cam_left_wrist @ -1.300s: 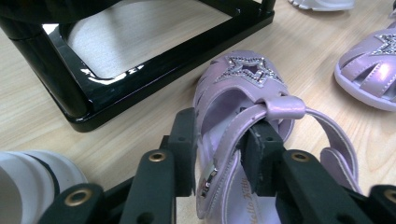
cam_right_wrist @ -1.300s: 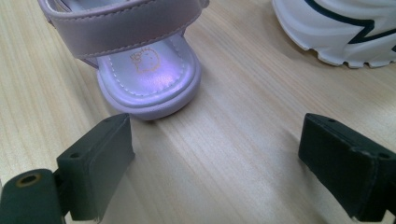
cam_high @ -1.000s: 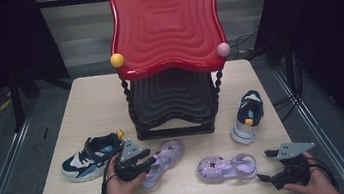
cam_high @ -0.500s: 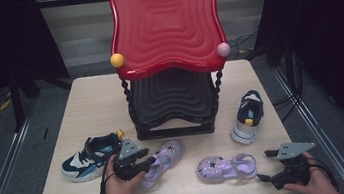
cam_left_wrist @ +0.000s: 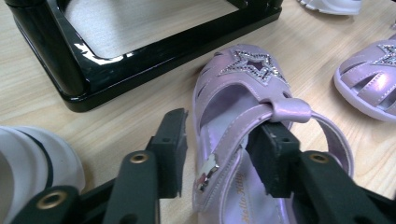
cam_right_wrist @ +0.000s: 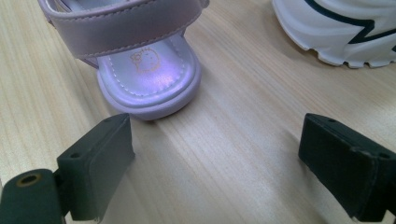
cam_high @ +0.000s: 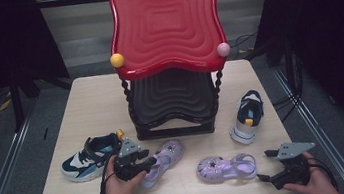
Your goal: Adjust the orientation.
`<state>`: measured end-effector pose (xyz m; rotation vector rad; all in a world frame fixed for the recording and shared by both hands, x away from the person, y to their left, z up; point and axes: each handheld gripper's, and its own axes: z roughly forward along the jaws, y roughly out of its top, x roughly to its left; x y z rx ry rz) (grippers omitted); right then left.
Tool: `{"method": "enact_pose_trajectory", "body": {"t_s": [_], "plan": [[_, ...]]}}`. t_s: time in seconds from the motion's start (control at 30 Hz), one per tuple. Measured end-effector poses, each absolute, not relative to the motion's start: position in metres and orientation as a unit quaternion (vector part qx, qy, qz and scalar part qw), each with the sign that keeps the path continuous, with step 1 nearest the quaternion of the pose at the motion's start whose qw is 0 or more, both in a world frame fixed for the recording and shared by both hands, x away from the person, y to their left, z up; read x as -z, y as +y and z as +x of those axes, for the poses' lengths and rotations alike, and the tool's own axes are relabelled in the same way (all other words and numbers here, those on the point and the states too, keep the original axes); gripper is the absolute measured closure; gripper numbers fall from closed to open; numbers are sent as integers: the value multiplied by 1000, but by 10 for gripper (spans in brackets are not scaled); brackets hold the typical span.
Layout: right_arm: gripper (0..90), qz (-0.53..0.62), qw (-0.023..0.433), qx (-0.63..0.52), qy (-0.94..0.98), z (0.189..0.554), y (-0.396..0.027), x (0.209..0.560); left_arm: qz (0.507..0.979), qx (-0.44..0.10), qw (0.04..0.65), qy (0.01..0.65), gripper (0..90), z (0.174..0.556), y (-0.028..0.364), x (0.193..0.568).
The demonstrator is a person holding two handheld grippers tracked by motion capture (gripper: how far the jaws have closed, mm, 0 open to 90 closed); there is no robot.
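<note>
Both sandal (cam_left_wrist: 243,140) heels are cropped; left hand-held gripper (cam_left_wrist: 217,149) seemingly pinches its side.

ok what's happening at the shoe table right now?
A person is working two handheld grippers over kids' shoes in front of a red-and-black rack. The left gripper has its jaws around the side and strap of one purple sandal; whether the pads press on it is unclear. The right gripper sits open just behind the heel of the other purple sandal, not touching. Two sneakers lie on the table.
</note>
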<state>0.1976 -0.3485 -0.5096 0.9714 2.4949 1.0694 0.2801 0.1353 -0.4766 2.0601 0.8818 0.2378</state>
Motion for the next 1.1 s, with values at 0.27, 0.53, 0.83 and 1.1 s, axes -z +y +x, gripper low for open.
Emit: {"method": "enact_pose_trajectory", "body": {"t_s": [0.27,0.53,0.83,1.1], "plan": [[94,334,128,-368,858,198,-348,510,836,-114,418,337,765,279,134,477],[94,334,129,-368,858,198,-348,510,836,-151,427,311,821,273,132,474],[94,334,129,-368,858,198,-348,510,829,-181,434,303,827,267,142,465],[94,334,129,-368,858,198,-348,510,832,-178,434,296,826,264,139,467]]}}
